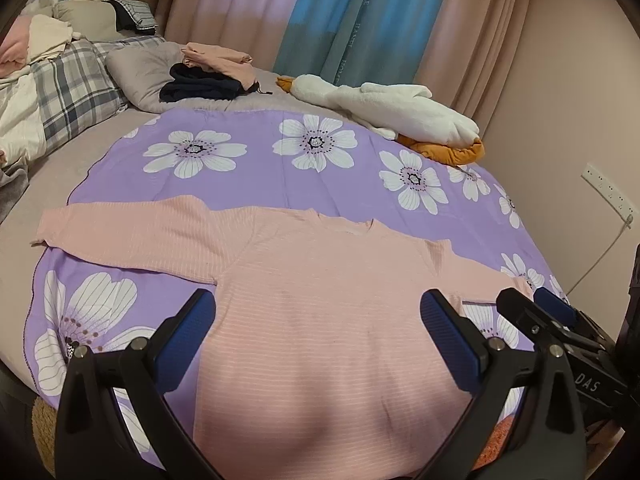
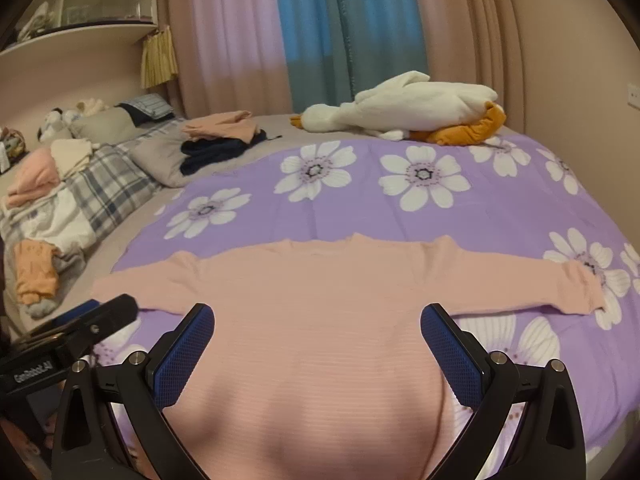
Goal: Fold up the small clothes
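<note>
Where the purple flowered sheet (image 1: pixel 328 184) covers the bed, a pink long-sleeved top (image 1: pixel 320 320) lies flat on it, front down or up cannot be told, sleeves spread to both sides and neckline toward the curtains (image 1: pixel 352 12).

Items, placed by the pink top:
- Left gripper (image 1: pixel 316 332): above the top's lower body, jaws spread wide, blue pads (image 1: pixel 188 332) clear of the cloth, nothing between them but the fabric below.
- Right gripper (image 2: pixel 318 340): likewise above the lower body, just beside the left one, released and grasping nothing.
- Left sleeve (image 1: pixel 120 236): stretched past the sheet's edge onto the grey mattress cover.
- Right sleeve (image 2: pixel 552 284): stretched out over a printed flower, cuff lying on the sheet.
- White plush goose (image 2: pixel 408 108) with orange feet: beyond the neckline, well apart, at the far edge of the bed near the curtains.
- Stack of folded clothes (image 1: pixel 212 72), pink over dark navy: beyond the left sleeve, on a grey pillow (image 1: pixel 140 72).
- Plaid bedding (image 2: pixel 100 196) with more loose garments: far off past the left sleeve.
- Orange garment (image 2: pixel 36 272): crumpled on the mattress off the left cuff.
</note>
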Demonstrator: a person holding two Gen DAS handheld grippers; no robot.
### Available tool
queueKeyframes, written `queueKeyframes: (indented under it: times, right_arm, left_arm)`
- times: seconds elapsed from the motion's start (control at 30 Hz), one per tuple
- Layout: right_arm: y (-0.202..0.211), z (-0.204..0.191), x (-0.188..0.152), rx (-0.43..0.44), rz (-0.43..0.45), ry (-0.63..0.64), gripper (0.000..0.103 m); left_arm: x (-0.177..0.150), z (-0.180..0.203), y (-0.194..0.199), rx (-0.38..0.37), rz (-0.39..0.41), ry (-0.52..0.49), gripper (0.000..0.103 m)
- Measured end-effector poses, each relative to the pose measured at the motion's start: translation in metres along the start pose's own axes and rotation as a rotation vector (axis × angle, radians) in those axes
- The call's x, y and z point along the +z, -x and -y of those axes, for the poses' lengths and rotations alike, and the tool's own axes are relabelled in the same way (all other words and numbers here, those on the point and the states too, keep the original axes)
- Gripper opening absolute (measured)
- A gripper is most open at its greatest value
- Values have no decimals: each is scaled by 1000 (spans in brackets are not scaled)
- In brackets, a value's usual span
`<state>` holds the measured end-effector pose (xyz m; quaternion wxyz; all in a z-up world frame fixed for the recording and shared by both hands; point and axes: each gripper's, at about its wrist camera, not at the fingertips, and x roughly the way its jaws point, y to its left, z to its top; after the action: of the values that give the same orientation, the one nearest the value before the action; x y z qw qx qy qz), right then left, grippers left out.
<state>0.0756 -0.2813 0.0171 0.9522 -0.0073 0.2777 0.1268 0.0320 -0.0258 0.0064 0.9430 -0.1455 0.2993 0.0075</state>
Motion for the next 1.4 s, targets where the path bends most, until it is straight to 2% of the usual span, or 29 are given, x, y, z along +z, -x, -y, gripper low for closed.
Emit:
queueKeyframes:
  times: [0.17,0.3,0.63,1.4]
  right_arm:
    - [11,-20,1,0,-10,-16,102]
    - [18,-34,0,-2,-14,-13,102]
    - [8,-9,7,16,-27,-12,102]
    - [0,-11,-1,13,-40,-4,102]
  left_arm:
    - [-1,7,7,1,-8,3,102]
    - [-7,-3,9,-9,-21,7,102]
    - [-8,-4,8,-15,-27,18,102]
    - [-12,-19,11,-13,-43,31,102]
